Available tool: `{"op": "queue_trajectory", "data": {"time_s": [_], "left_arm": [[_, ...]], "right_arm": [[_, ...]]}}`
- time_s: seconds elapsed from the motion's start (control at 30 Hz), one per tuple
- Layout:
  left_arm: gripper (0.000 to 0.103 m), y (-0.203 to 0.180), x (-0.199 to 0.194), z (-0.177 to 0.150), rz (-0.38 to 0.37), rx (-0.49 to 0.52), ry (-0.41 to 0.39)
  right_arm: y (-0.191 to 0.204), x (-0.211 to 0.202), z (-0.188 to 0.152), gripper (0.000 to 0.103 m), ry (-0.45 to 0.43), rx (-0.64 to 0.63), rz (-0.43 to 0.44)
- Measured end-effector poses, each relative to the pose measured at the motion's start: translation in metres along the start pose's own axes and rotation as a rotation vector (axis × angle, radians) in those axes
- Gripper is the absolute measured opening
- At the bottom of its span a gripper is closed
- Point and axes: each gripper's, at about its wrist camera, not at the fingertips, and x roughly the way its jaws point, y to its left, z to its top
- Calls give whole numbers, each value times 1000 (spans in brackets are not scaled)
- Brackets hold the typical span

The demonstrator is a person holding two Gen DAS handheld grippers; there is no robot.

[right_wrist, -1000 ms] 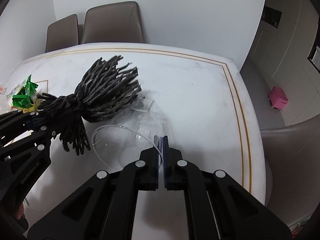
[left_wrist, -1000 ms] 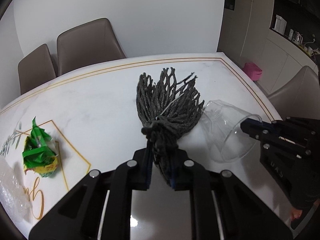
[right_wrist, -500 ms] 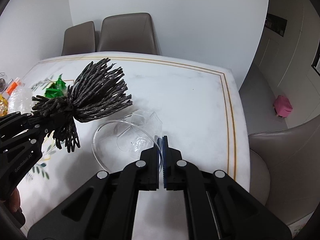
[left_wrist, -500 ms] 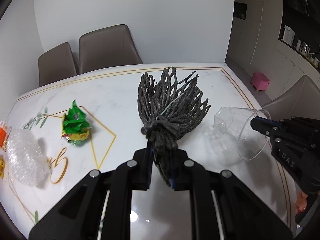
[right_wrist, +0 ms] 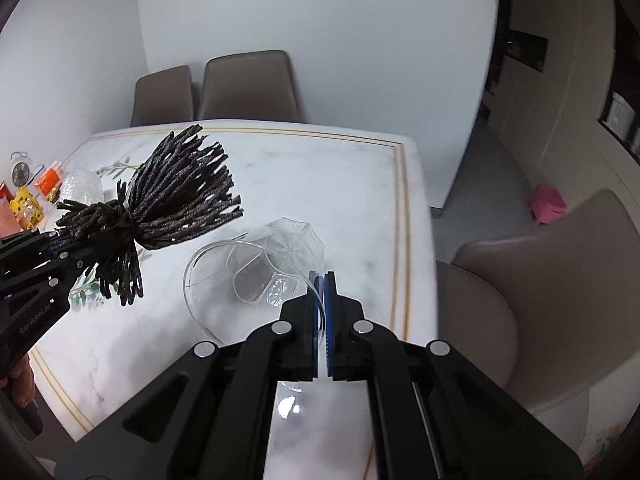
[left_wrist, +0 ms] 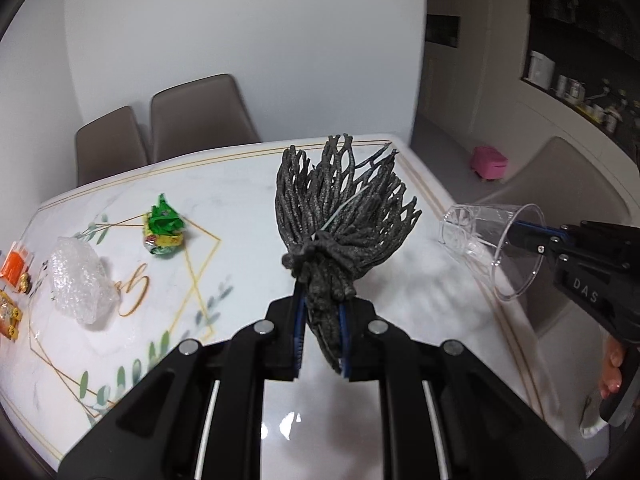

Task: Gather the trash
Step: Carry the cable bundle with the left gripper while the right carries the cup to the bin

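My left gripper (left_wrist: 320,308) is shut on the knotted end of a dark grey bundle of cords (left_wrist: 340,208), held up above the marble table (left_wrist: 224,184). The same bundle (right_wrist: 176,196) shows at the left of the right wrist view, in the left gripper (right_wrist: 52,240). My right gripper (right_wrist: 322,280) is shut on the rim of a clear plastic cup (right_wrist: 260,264), which hangs on its side above the table. In the left wrist view the cup (left_wrist: 492,240) and right gripper (left_wrist: 516,230) are at the right.
On the table's left lie a crumpled green wrapper (left_wrist: 164,228), a wad of bubble wrap (left_wrist: 80,280) and orange and yellow packets (left_wrist: 14,268). Two brown chairs (left_wrist: 200,116) stand at the far side, another chair (right_wrist: 540,280) at the right. A pink object (right_wrist: 546,204) lies on the floor.
Both grippers have risen and pulled back from the table, carrying the cord bundle and the cup. More of the table's left side, with bubble wrap and packets, has come into view.
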Motion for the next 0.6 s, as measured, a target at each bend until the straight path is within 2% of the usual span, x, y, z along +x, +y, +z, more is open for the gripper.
{"op": "queue_trajectory", "data": {"time_s": [0.27, 0.6], "left_arm": [[14, -64, -32, -44, -207, 166, 21], [14, -192, -62, -95, -510, 425, 58]], "right_arm": [[-30, -88, -89, 2, 24, 216, -170], [-105, -193, -215, 2, 67, 502, -450]]}}
